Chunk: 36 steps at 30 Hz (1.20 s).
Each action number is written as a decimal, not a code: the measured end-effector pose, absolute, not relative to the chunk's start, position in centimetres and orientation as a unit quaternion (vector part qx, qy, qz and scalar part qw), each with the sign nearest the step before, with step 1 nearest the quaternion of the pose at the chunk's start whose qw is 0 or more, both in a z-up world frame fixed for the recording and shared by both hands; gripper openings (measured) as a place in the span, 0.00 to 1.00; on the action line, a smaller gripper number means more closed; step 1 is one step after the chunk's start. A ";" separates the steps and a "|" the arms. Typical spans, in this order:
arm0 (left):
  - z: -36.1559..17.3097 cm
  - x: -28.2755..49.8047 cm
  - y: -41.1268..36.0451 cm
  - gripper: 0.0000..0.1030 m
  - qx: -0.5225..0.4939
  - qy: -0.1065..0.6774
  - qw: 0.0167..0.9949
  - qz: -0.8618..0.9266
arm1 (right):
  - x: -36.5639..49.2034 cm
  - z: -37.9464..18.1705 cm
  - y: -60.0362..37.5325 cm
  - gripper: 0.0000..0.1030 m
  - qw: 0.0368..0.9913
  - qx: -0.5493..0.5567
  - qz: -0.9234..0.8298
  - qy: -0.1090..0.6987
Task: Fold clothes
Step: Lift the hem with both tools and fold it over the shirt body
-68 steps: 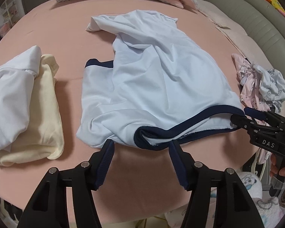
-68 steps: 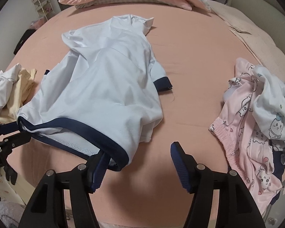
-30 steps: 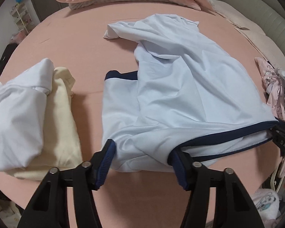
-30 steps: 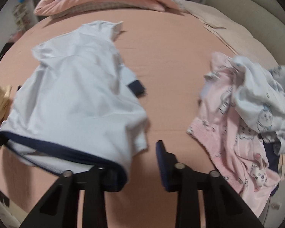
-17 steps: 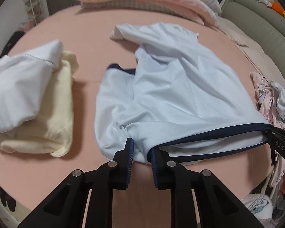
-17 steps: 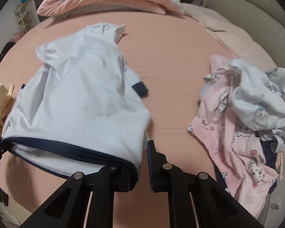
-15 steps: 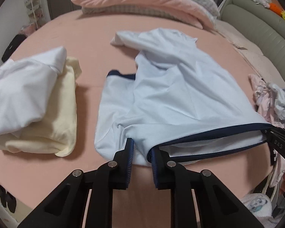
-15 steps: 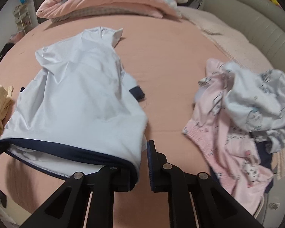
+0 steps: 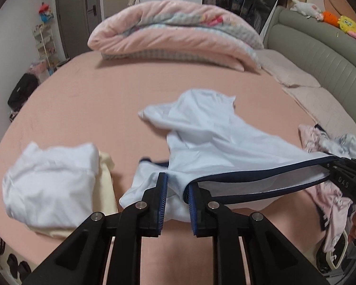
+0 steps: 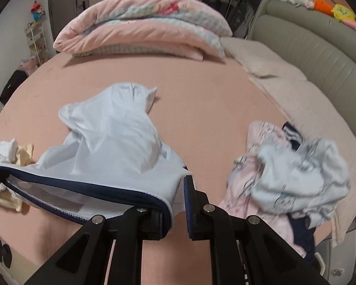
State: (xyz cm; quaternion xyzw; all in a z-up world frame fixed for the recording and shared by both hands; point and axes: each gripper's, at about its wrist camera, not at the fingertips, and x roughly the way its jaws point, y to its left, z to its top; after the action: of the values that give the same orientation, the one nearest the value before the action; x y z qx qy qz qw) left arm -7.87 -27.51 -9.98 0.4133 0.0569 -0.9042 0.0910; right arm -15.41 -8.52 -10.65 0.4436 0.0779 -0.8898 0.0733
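A pale blue shirt [image 9: 216, 140] [image 10: 116, 137] with a navy hem hangs lifted off the pink bed, its collar end trailing on the sheet. My left gripper [image 9: 176, 193] is shut on the hem's left corner. My right gripper [image 10: 176, 210] is shut on the hem's right corner; it also shows in the left wrist view as the right gripper [image 9: 344, 173] at the far right. The navy hem [image 9: 256, 172] [image 10: 83, 186] is stretched taut between the two grippers.
Folded white and cream clothes [image 9: 52, 185] lie at the left. An unfolded heap of pink and white patterned clothes [image 10: 292, 178] lies at the right. A rolled pink quilt [image 9: 173, 40] sits at the far end of the bed [image 9: 106, 95]; a grey-green padded headboard [image 10: 320, 54] runs along the right.
Both grippers went from open to shut on the hem corners, then rose, lifting the shirt's lower part off the bed and pulling the hem tight.
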 end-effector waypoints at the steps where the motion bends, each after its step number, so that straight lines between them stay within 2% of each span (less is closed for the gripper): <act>1: -9.5 -8.2 -27.5 0.14 0.410 0.054 0.092 -0.906 | -15.8 -10.5 -8.5 0.10 0.074 0.443 -0.890 0.076; 28: 3.8 -17.7 -29.9 0.14 0.313 0.018 0.110 -0.943 | -25.4 0.8 -10.6 0.10 0.078 0.369 -0.922 0.089; 32: 2.4 -16.5 -29.4 0.14 0.316 0.013 0.089 -0.945 | -25.1 0.5 -10.3 0.10 0.086 0.375 -0.918 0.091; 36: -3.3 -15.3 -29.5 0.14 0.374 0.016 0.062 -0.925 | -24.1 -2.0 -9.8 0.10 0.097 0.404 -0.904 0.098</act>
State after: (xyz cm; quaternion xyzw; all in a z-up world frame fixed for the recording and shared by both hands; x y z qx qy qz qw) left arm -15.29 -29.50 -3.26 0.3744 0.0164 -0.9250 0.0623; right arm -24.12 -9.79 -2.02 0.4037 0.0977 -0.9045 0.0971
